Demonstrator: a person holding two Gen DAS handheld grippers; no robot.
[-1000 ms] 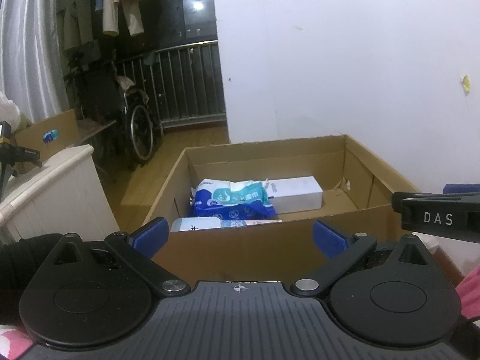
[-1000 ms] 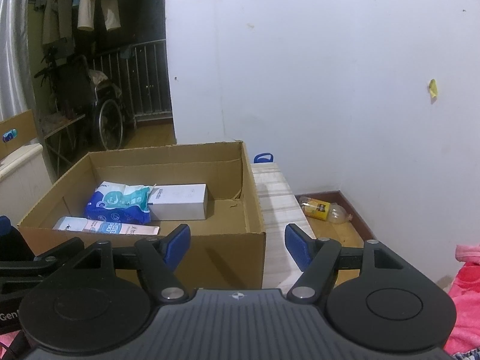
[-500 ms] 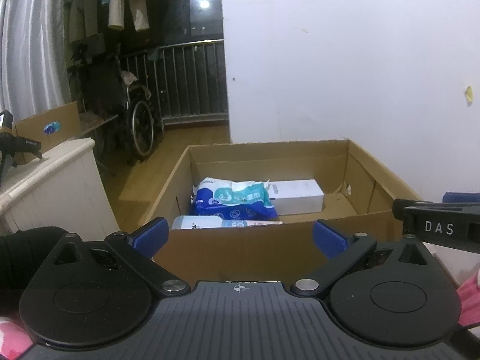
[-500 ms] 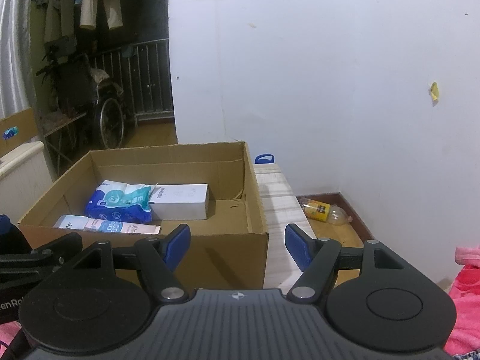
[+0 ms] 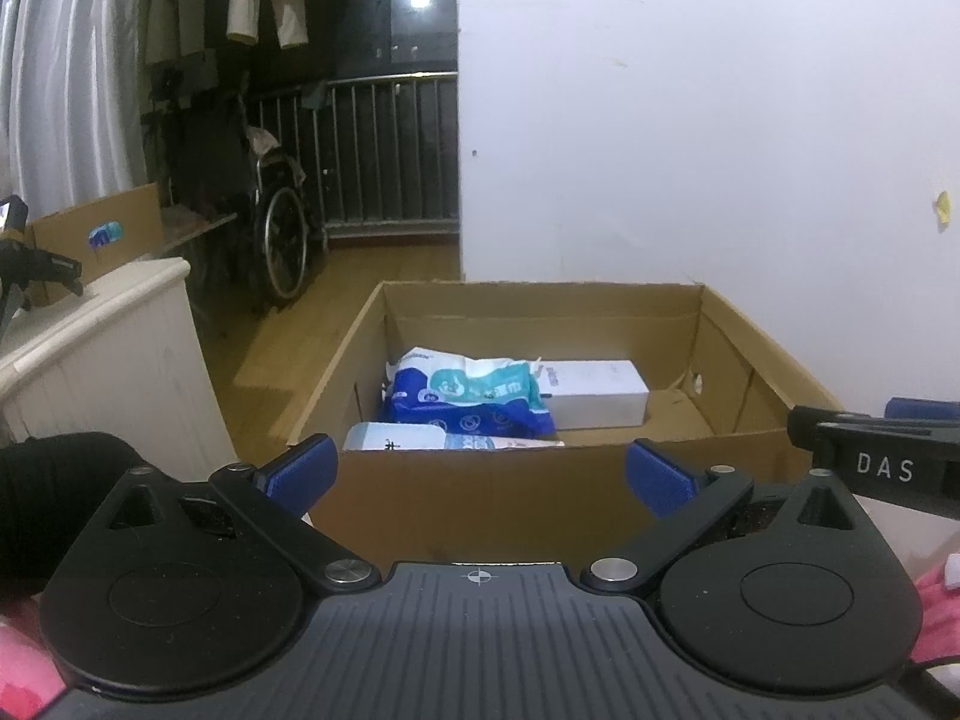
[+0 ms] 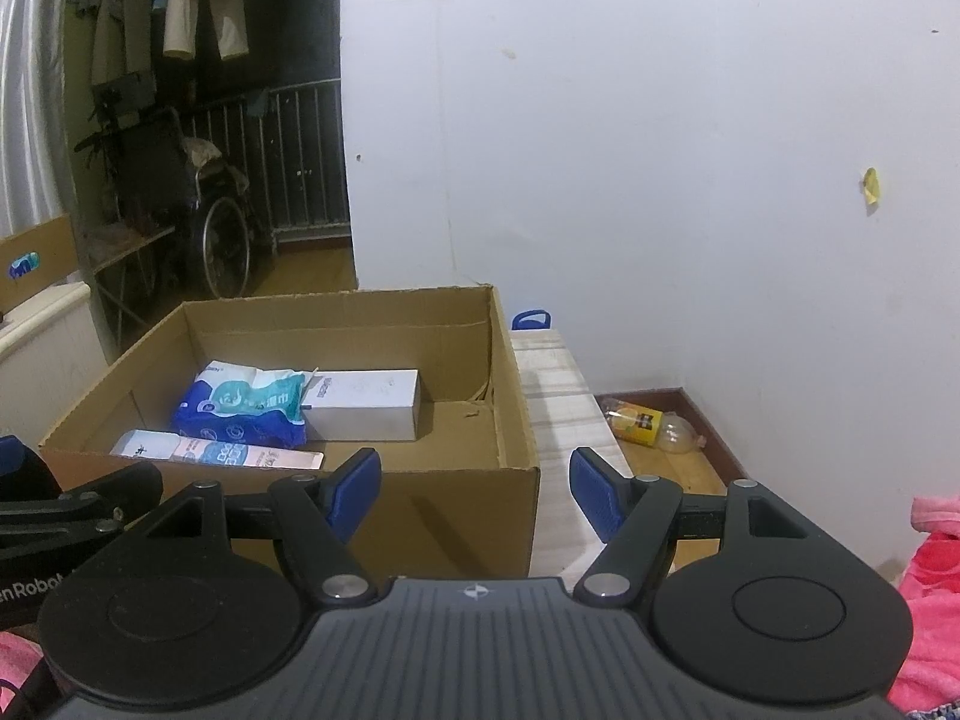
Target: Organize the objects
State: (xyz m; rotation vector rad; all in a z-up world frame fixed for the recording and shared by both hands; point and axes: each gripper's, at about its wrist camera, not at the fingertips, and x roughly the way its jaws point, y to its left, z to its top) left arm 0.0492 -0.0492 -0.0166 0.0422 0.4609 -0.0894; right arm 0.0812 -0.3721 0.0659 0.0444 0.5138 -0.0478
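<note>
An open cardboard box (image 5: 492, 492) (image 6: 456, 516) stands in front of both grippers. Inside lie a blue and teal soft pack (image 5: 474, 396) (image 6: 240, 408), a white carton (image 5: 600, 387) (image 6: 366, 402) and a flat pale pink and blue box (image 5: 420, 441) (image 6: 210, 450). My left gripper (image 5: 477, 471) is open and empty, short of the box's near wall. My right gripper (image 6: 474, 492) is open and empty too, in front of the box's near right corner. Each gripper shows at the edge of the other's view.
A white wall rises behind the box. A pale wooden board (image 6: 558, 396) lies right of it, with a plastic bottle (image 6: 651, 426) on the floor beyond. A white cabinet (image 5: 102, 360) stands left. A wheelchair (image 5: 276, 234) and a railing are at the back. Pink cloth (image 6: 930, 600) lies at the right.
Neither gripper has moved or changed its opening. The left wrist view has only tilted slightly.
</note>
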